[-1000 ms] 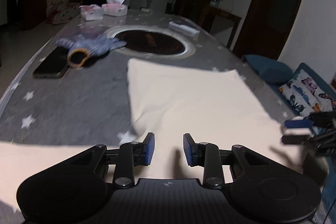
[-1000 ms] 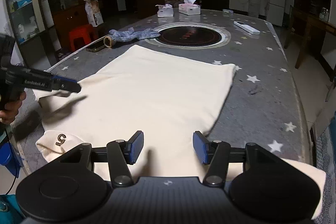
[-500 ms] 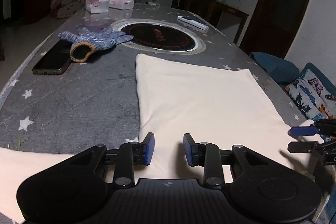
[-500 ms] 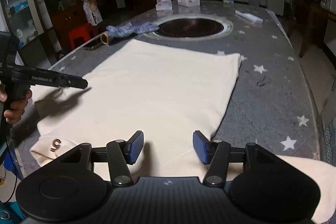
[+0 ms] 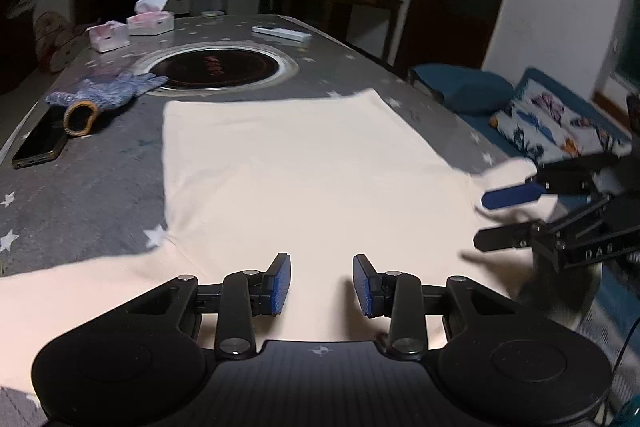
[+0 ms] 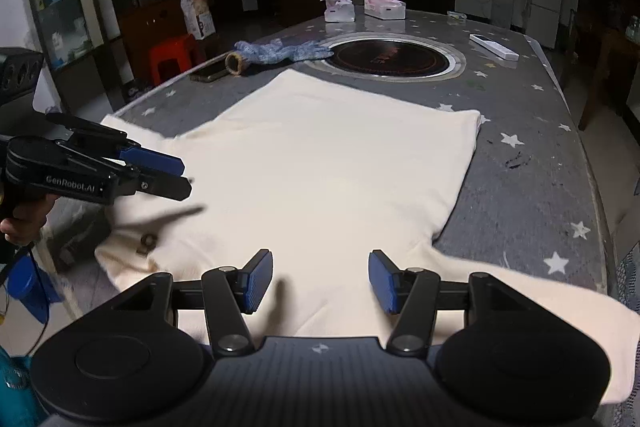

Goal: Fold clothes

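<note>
A cream T-shirt (image 5: 304,179) lies flat on the grey star-patterned table (image 5: 80,195), hem towards the far end. It also shows in the right wrist view (image 6: 328,163). My left gripper (image 5: 322,285) is open and empty, hovering over the near part of the shirt beside its left sleeve (image 5: 80,287). My right gripper (image 6: 320,281) is open and empty above the shirt near its right sleeve (image 6: 540,303). Each gripper shows in the other's view: the right one (image 5: 504,217) at the shirt's right edge, the left one (image 6: 168,173) at its left edge.
A blue knit glove (image 5: 104,95) and a dark phone (image 5: 40,143) lie at the left. A round inset cooktop (image 5: 216,71) sits mid-table. Two tissue boxes (image 5: 150,21) and a white remote (image 5: 282,33) are at the far end. A sofa with cushions (image 5: 548,119) stands at the right.
Both grippers have moved in over the shirt's near end and a little closer together. The shirt lies as before. Both stay open.
</note>
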The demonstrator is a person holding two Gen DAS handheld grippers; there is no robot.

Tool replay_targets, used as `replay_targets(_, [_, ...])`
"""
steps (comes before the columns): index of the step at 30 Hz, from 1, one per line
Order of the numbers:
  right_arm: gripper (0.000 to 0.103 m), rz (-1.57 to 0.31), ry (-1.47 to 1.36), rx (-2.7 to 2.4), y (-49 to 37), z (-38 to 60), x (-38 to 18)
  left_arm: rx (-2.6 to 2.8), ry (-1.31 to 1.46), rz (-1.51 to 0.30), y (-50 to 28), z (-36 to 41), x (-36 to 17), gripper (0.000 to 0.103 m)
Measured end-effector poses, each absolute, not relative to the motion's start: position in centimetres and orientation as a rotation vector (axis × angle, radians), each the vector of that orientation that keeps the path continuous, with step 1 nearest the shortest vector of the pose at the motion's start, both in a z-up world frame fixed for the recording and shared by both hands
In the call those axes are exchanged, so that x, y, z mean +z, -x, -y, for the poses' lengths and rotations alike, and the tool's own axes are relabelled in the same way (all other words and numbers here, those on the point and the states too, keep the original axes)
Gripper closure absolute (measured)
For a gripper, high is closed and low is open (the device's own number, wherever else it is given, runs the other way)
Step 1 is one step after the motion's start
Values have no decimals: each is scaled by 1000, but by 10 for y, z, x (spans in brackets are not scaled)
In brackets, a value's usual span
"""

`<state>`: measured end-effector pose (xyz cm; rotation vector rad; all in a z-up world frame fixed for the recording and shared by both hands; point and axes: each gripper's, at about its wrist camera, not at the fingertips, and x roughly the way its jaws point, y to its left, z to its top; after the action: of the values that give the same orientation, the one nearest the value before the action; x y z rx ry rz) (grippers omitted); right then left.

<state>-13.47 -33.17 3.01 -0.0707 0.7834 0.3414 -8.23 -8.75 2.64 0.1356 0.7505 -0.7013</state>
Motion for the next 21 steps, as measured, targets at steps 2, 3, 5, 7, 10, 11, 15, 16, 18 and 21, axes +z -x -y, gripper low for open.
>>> replay_targets(2, [49,-787,86,337,141,330,27,-706,-165,-754,89,90,21,66])
replay_targets(3, [49,-793,92,332,145,330,24,-704,-183,-743,92,91,20,65])
replay_targets(5, [49,-805,109,327,151,329,19,-703,-220,-725,98,91,20,65])
replay_targets(7, [49,-795,113,325,157,330,22,-703,-235,-716,100,92,23,65])
replay_targets(10, [51,-779,119,324,165,331,26,-702,-221,-691,100,92,32,64])
replay_targets(11, [52,-768,115,316,165,332,29,-706,-209,-681,99,93,36,65])
replay_targets(15, [52,-744,108,289,163,333,33,-732,-198,-663,96,105,41,65])
replay_targets(16, [54,-749,110,287,162,333,31,-742,-208,-665,96,109,39,65])
replay_targets(18, [57,-773,119,299,161,331,26,-761,-230,-674,99,116,34,65])
replay_targets(21, [58,-790,155,308,166,327,19,-785,-268,-698,103,122,24,65])
